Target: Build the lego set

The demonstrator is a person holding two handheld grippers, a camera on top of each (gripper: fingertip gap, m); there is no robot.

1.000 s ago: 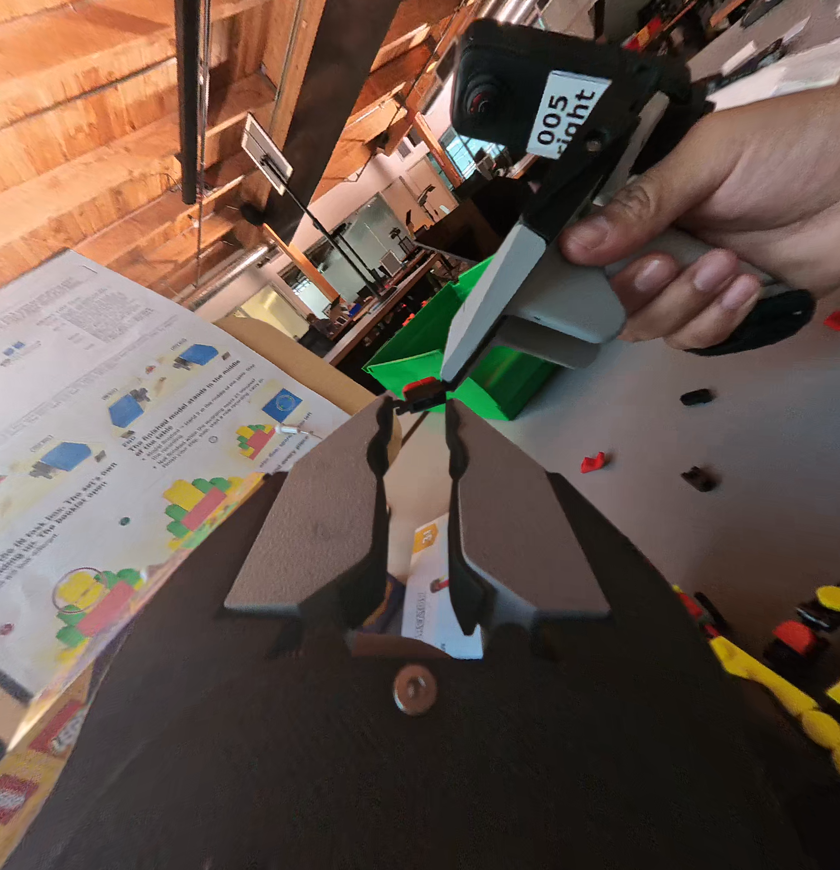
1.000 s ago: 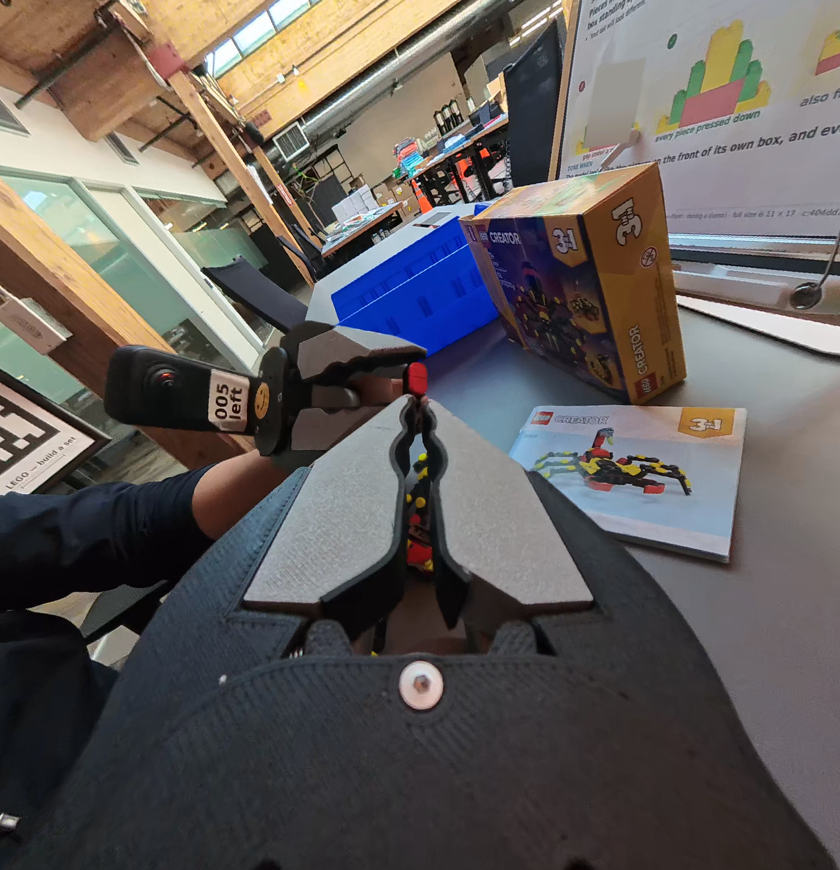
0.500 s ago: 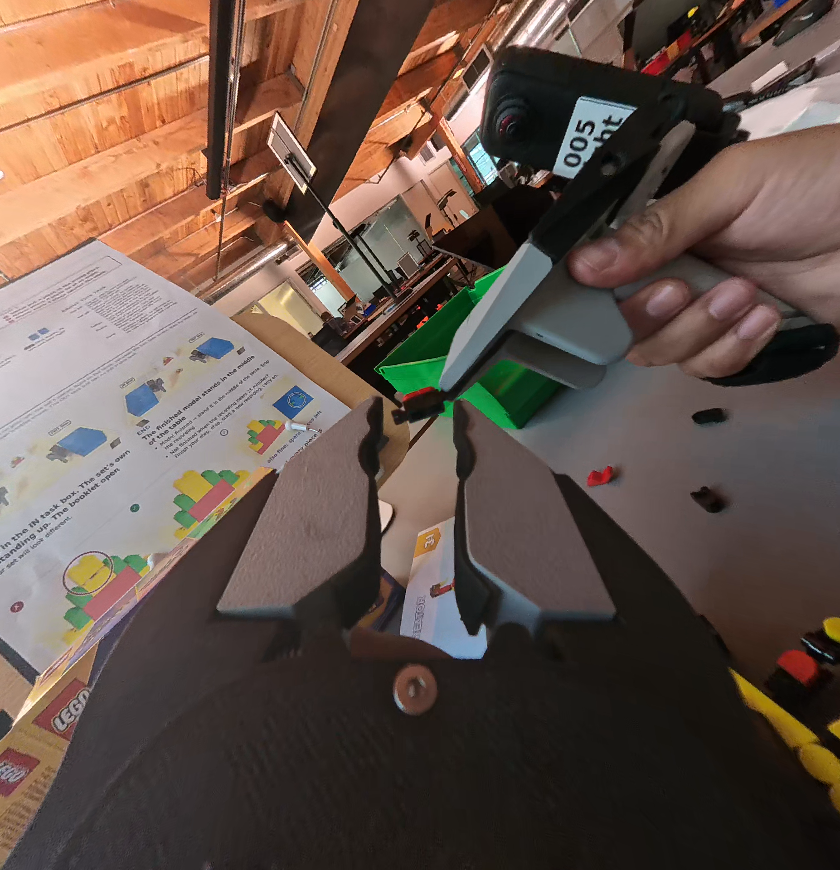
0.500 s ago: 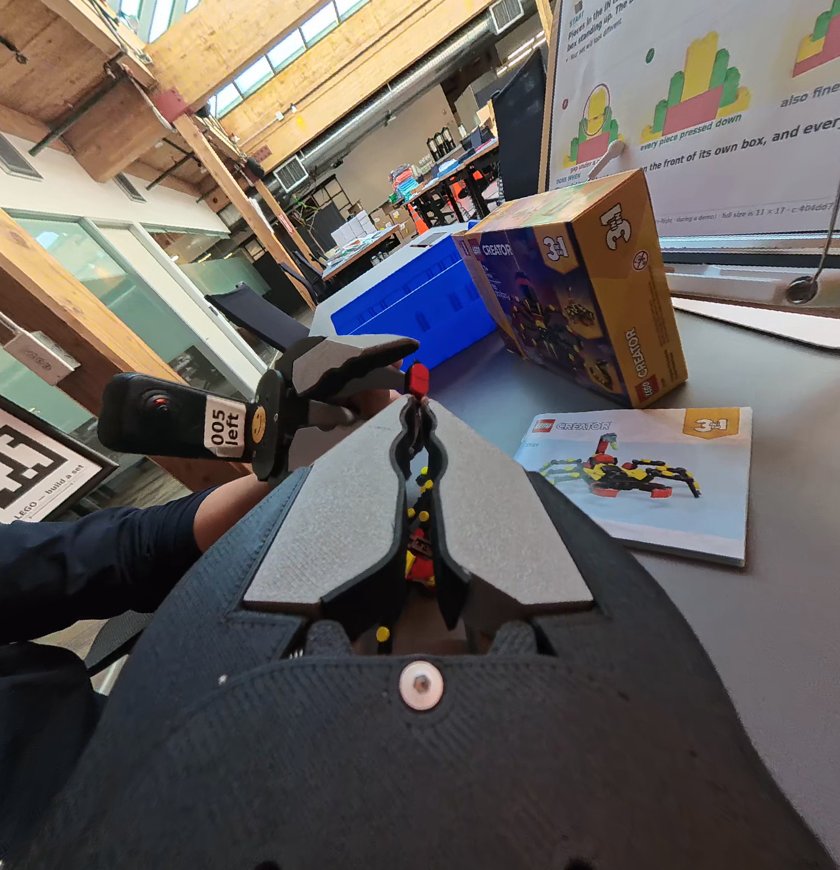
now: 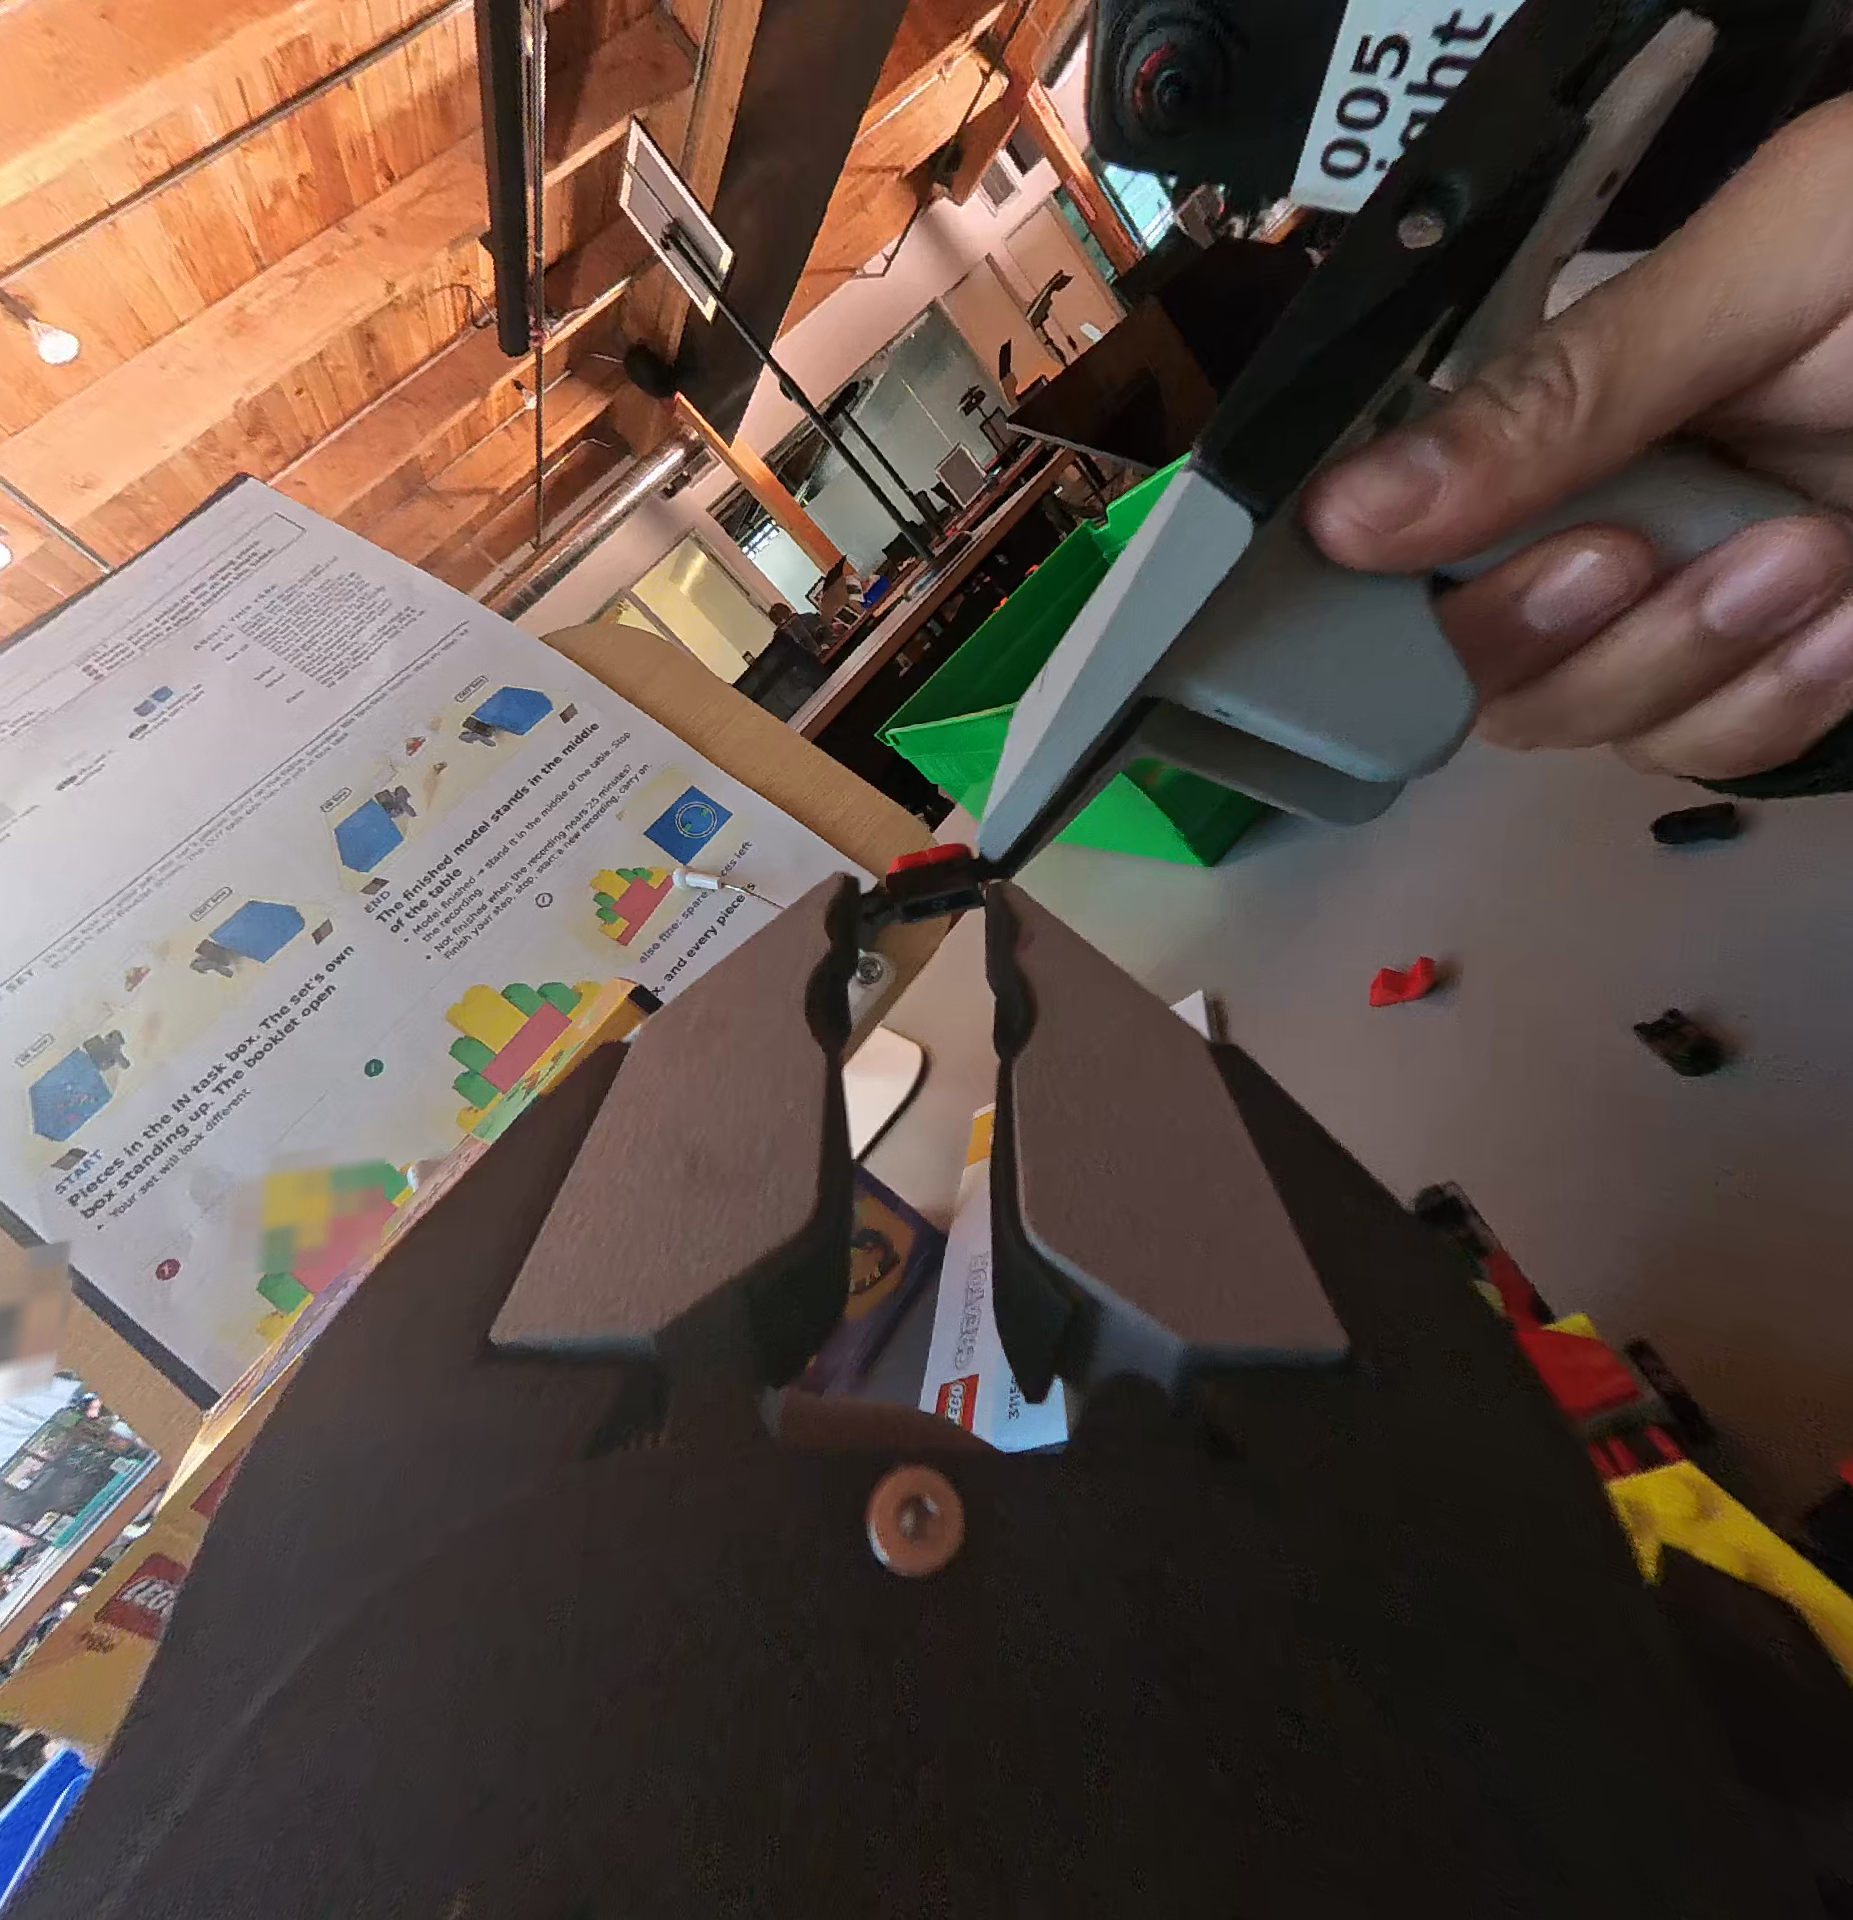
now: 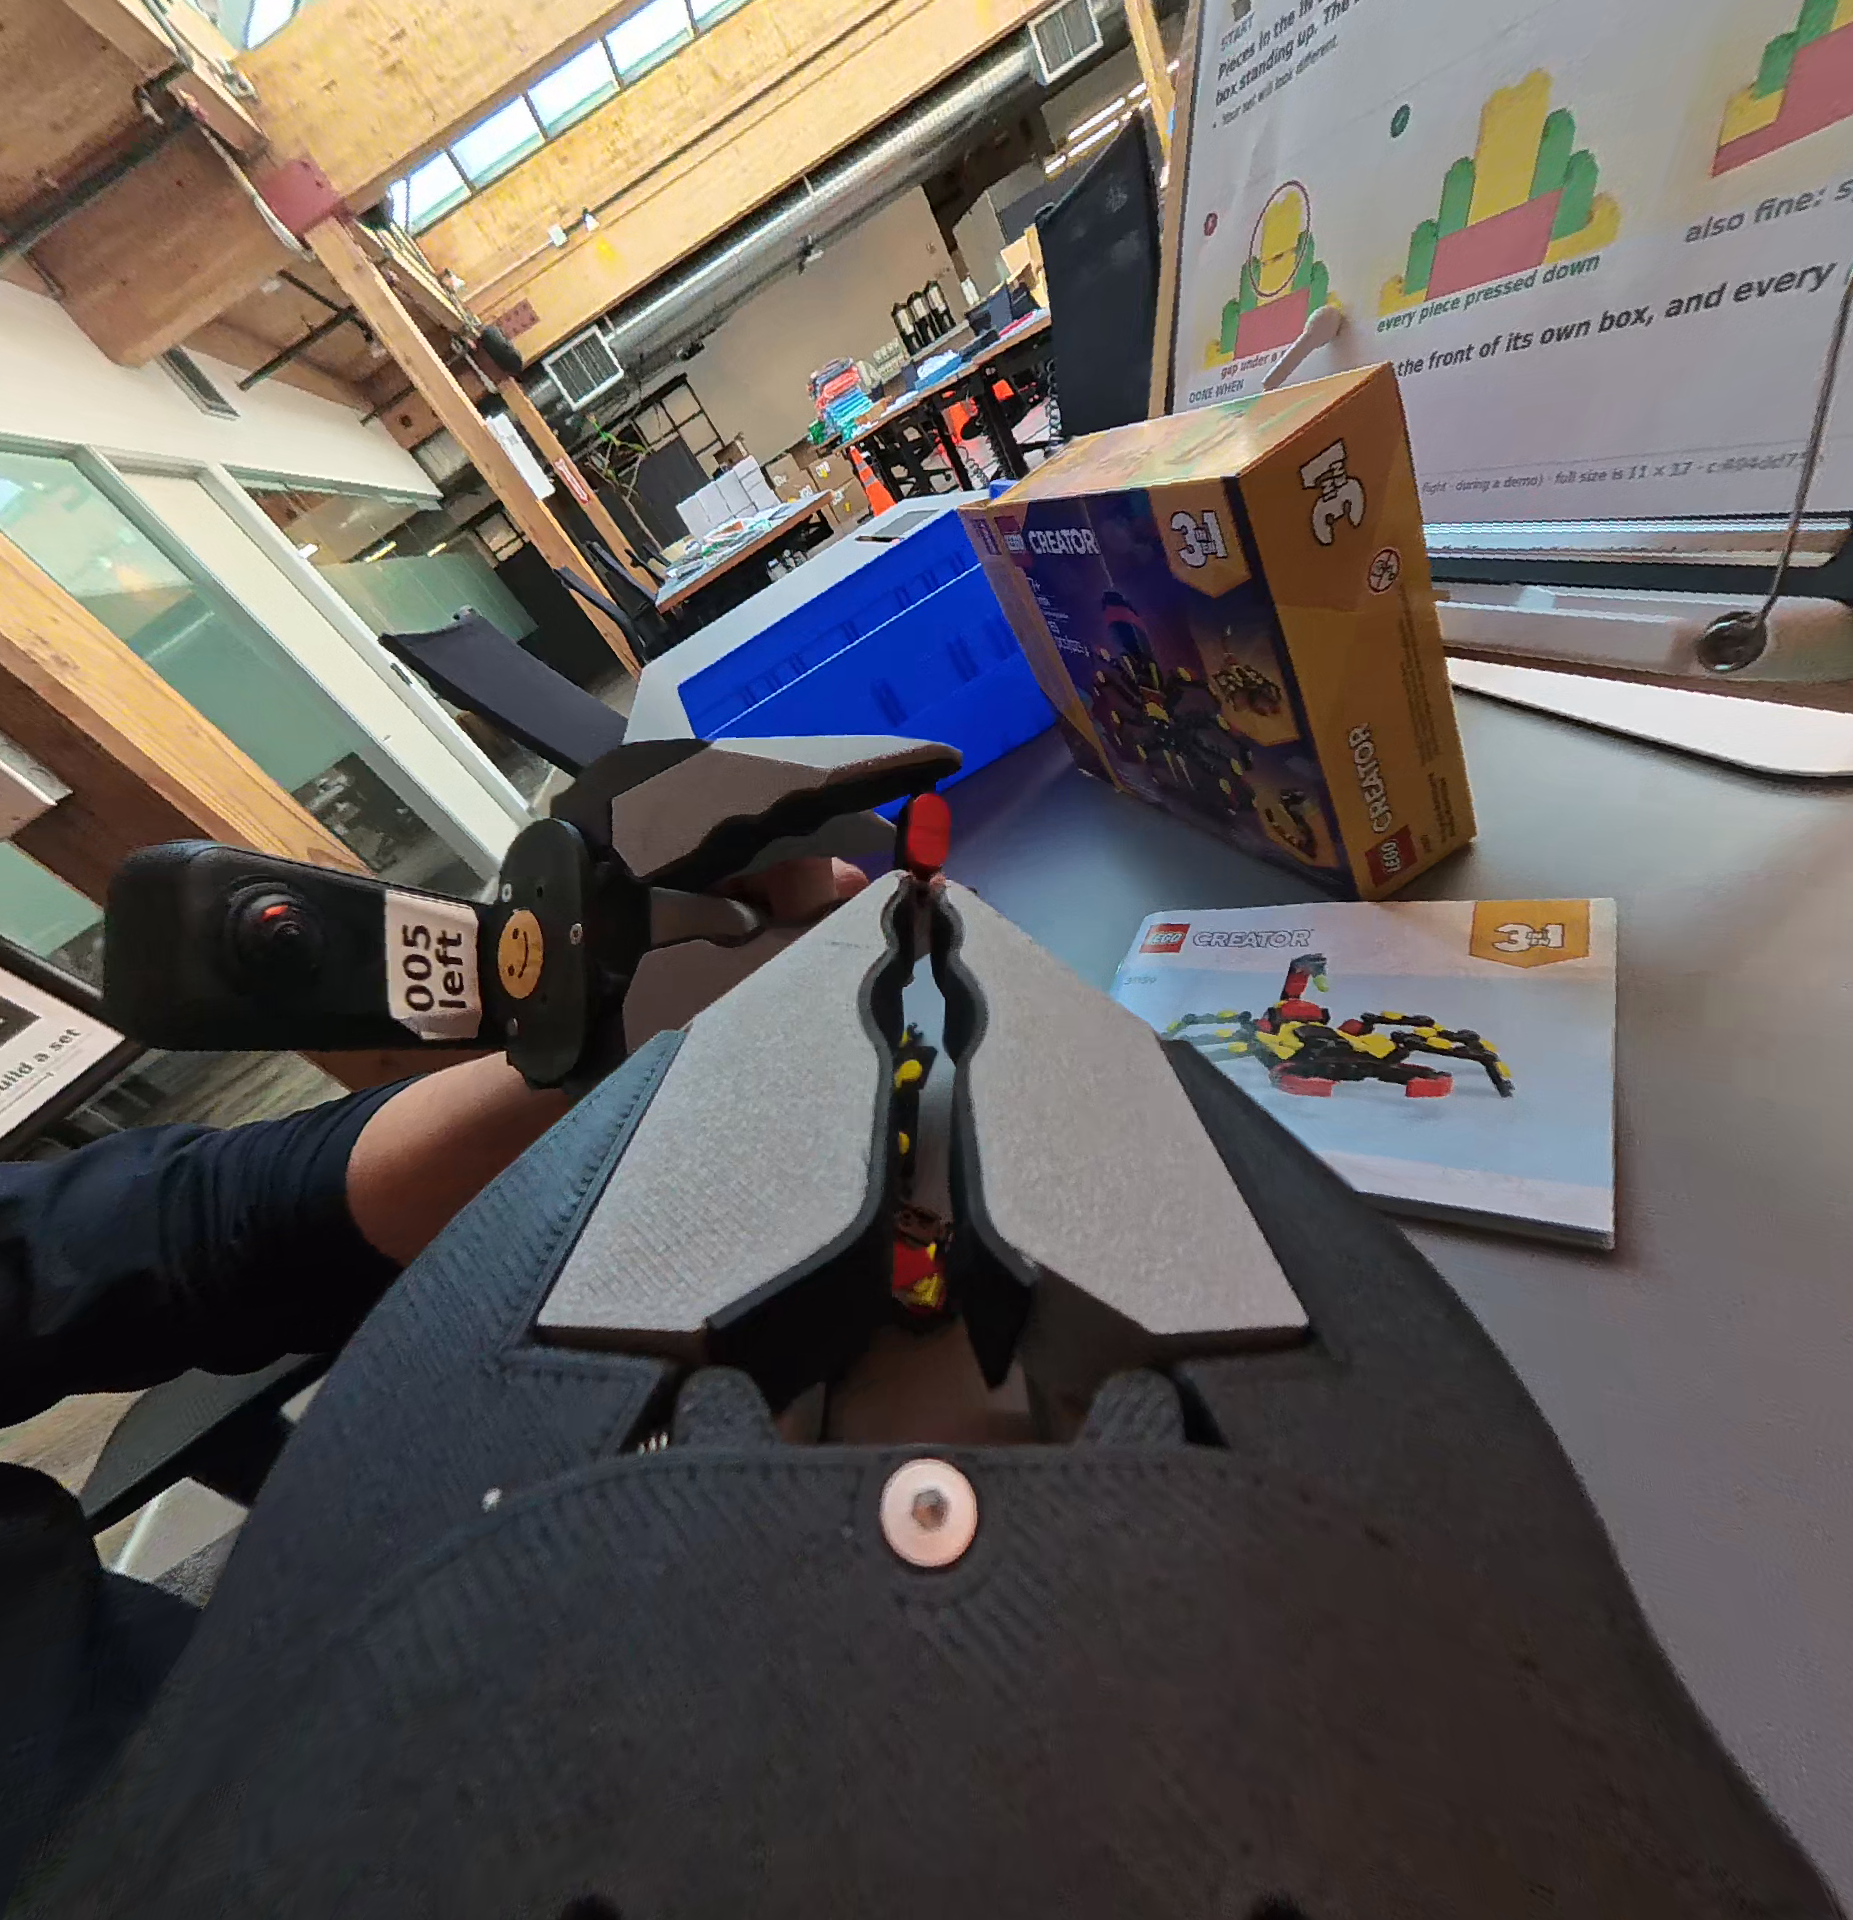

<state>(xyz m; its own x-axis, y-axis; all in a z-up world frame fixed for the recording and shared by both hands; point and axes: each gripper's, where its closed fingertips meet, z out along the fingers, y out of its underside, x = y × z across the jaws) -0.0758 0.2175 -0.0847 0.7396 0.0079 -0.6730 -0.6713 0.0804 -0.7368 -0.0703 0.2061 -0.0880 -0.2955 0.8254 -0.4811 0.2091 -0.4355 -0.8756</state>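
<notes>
Left gripper (image 5: 914, 902) has closed in; jaws apart around the red-and-black brick piece (image 5: 930, 883) that the right gripper (image 6: 922, 902) clenches

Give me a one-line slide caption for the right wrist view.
Right gripper, jaws shut on a small red-and-black brick piece, meets the left gripper above a grey table beside a booklet.

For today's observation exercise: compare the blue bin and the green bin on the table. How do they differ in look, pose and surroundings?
The blue bin is blue with ribbed walls, standing right beside the yellow set box; the green bin is green with smooth sloping walls and no box near it. The blue bin shows mainly its side wall; the green bin shows its open top and rim. Both are plastic bins on the grey table.
</notes>
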